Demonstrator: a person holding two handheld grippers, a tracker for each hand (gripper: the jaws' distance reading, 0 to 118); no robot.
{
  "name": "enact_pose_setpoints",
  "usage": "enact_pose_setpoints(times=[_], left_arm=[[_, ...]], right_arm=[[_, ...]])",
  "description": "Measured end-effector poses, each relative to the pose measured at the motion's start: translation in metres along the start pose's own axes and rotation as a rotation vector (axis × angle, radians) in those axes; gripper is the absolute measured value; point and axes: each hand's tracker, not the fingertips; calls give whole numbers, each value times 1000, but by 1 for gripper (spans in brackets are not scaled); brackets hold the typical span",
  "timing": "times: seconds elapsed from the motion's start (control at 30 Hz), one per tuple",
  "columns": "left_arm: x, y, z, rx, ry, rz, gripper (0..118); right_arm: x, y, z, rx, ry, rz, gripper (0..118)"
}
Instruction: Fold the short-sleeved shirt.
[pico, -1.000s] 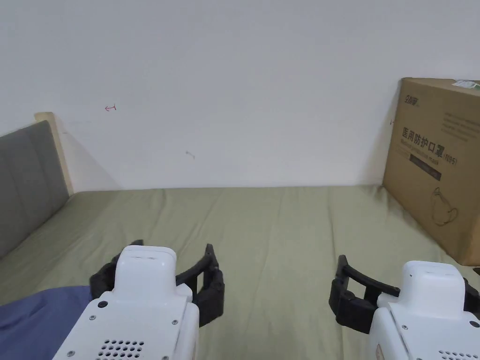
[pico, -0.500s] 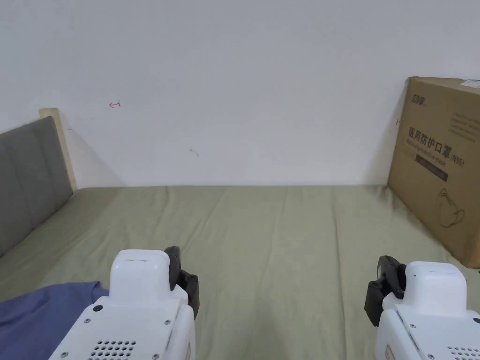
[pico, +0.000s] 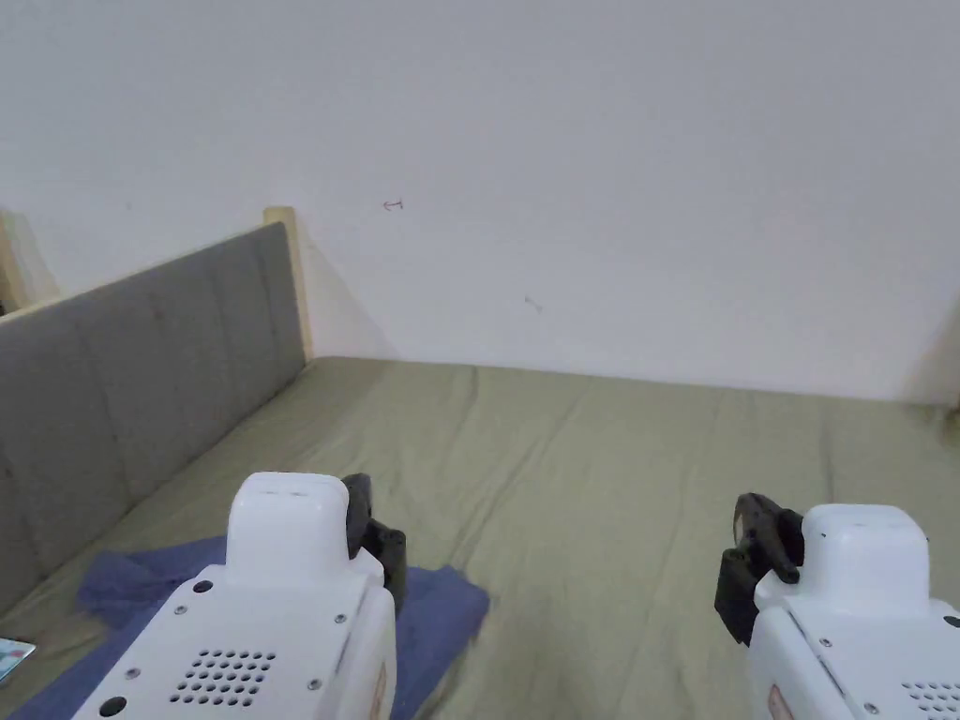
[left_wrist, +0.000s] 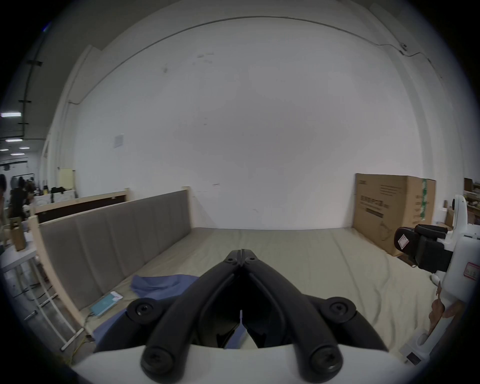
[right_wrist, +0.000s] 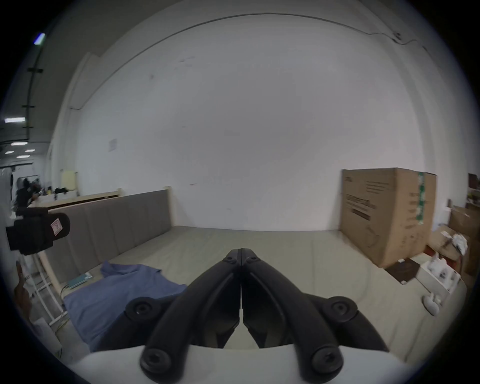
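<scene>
A blue short-sleeved shirt (pico: 441, 609) lies crumpled on the olive-green bed sheet (pico: 600, 469) at the lower left, close to the headboard. My left gripper (pico: 375, 539) hangs above the shirt's right edge, jaws shut with nothing between them (left_wrist: 241, 253). The shirt (left_wrist: 161, 284) spreads below and to the left of it. My right gripper (pico: 759, 553) is held over bare sheet to the right, well away from the shirt (right_wrist: 117, 288). Its jaws are pressed together and hold nothing (right_wrist: 240, 252).
A grey padded headboard (pico: 141, 394) runs along the bed's left side. A white wall closes the far end. A large cardboard box (right_wrist: 384, 215) stands at the far right of the bed. A teal flat object (left_wrist: 106, 304) lies by the headboard near the shirt.
Both grippers stood open a second ago and have shut. The head camera has turned left, so the box has left that view and more of the shirt and headboard shows.
</scene>
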Motion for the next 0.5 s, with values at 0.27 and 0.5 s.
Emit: enact_pose_setpoints(times=[0.27, 0.5], left_arm=[[-63, -6, 23, -56, 180, 19, 0], [-90, -37, -26, -269, 152, 99, 0]], right_arm=[[-70, -7, -19, -49, 216, 21, 0], [-89, -16, -24, -88, 260, 56, 0]])
